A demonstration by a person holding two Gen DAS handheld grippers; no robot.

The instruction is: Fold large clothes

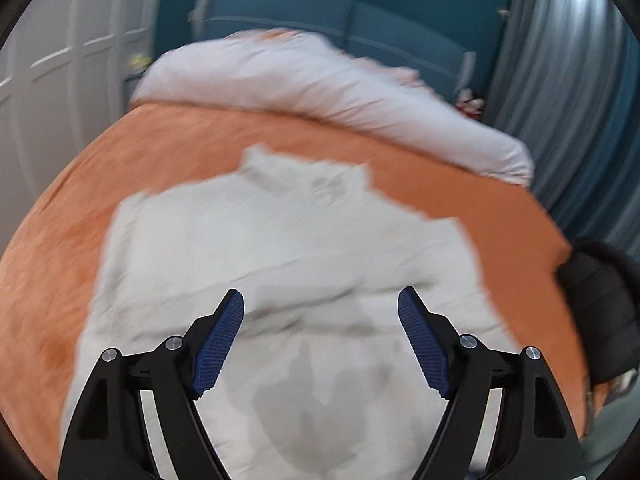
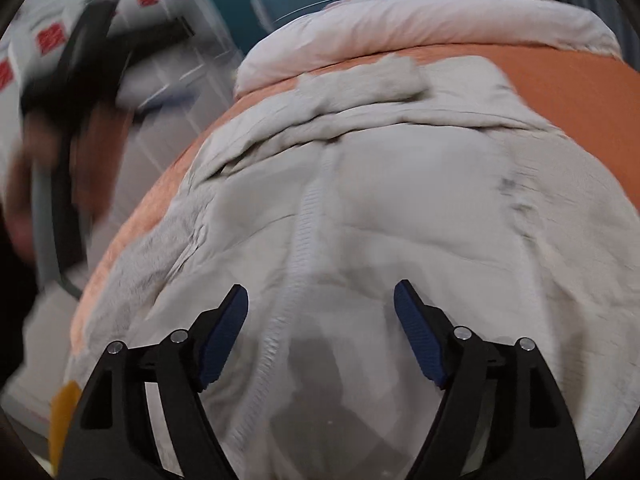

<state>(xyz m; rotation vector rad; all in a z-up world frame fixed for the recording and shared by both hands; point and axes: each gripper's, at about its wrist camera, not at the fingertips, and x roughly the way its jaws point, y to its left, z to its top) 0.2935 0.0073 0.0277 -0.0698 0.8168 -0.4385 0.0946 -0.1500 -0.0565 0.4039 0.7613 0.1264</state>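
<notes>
orange bed cover (image 1: pixel 168 148) gives me a broad flat base, so the pale grey jacket (image 2: pixel 400 208) lies spread on it, zip up. both my left gripper (image 1: pixel 320 340) and right gripper (image 2: pixel 320 336) hover above it, released, holding nothing.

The jacket (image 2: pixel 360 208) was pale grey, spread flat and rumpled on an orange sheet (image 2: pixel 580 80). Its zip (image 2: pixel 296 248) ran from 6 toward 12 o'clock, a sleeve folded across the chest, collar at 12.
</notes>
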